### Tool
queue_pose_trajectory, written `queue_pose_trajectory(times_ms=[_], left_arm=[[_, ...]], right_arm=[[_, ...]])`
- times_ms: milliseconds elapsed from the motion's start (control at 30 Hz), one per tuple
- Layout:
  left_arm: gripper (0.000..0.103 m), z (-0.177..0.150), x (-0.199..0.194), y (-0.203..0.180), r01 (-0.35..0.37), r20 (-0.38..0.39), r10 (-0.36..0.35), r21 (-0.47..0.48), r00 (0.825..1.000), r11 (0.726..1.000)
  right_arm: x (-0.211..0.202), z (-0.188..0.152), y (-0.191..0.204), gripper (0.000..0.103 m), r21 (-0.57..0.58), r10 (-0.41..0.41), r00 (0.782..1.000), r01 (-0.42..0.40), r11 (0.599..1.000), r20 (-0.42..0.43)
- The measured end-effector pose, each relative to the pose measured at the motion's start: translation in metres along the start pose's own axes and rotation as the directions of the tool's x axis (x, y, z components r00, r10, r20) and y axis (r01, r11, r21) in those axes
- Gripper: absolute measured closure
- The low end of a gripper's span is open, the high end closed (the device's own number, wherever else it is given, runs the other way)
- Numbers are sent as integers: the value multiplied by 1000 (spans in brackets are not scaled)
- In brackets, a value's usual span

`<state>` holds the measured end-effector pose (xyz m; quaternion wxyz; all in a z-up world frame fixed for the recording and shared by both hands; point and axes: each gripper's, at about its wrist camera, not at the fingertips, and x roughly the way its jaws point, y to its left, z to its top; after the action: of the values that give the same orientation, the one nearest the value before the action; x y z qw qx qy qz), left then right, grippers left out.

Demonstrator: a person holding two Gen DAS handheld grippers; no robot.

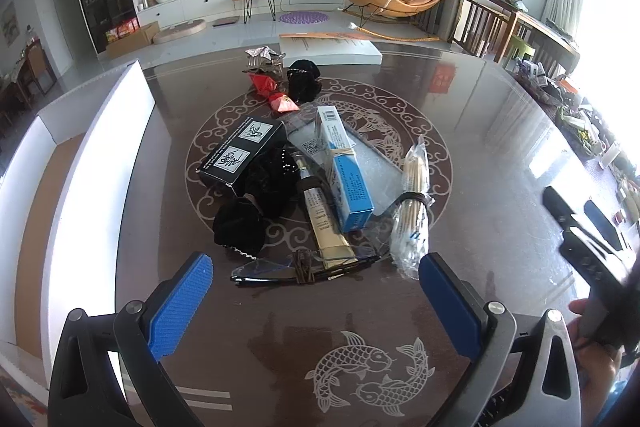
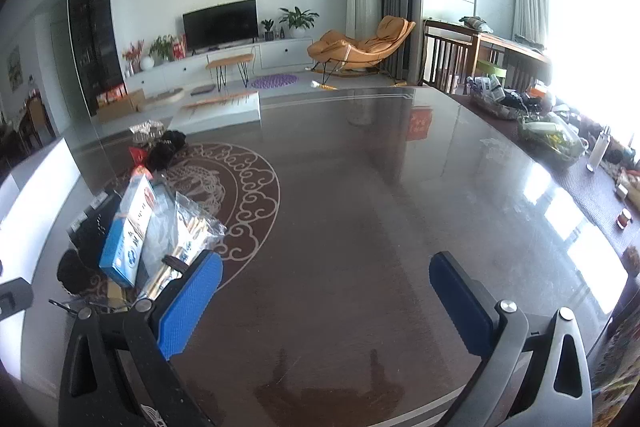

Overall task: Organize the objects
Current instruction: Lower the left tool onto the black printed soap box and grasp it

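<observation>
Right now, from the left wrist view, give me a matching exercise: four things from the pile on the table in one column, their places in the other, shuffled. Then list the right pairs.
Things:
1. glasses
2. black box
3. blue carton
4. bundle of sticks

Places:
A. right side of the pile, wrapped in clear plastic
B. nearest the open left tongs, at the front of the pile
C. left side of the pile, beside black cloth
D. middle of the pile, right of the tube

Pairs: 1-B, 2-C, 3-D, 4-A
</observation>
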<state>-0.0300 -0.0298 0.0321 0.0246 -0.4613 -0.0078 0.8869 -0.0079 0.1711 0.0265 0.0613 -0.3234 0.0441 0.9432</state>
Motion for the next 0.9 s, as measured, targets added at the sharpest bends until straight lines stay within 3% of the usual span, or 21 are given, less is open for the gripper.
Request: queue_pose_trajectory(times_ms=[267,433,533,667,800,900], left_arm=[[0,4,20,23,-5,-23,5,9,1000,1000],[0,0,26,45,-17,-29,18,24,999,1000],[0,-2,30,66,-23,-43,23,5,999,1000],[0,-1,35,98,-9,-39,7,-57,999,998],[0,4,51,106,-9,-58,6,-48,998,999],[0,18,65,102,-27,-52,25,-31,998,999]], right_arm=[[-17,-4,-16,0,72,66,997,-69,995,38],[-6,-9,-6,0,36,70,998,-69,997,-7],[-9,-9,-7,0,14,70,997,-70,997,11],[-16,-10,-35,0,133,69,997,-74,988,45],[4,-16,-52,0,227,79,996,-67,972,-44],[14,-21,-43,0,205,92,992,-72,976,-89]])
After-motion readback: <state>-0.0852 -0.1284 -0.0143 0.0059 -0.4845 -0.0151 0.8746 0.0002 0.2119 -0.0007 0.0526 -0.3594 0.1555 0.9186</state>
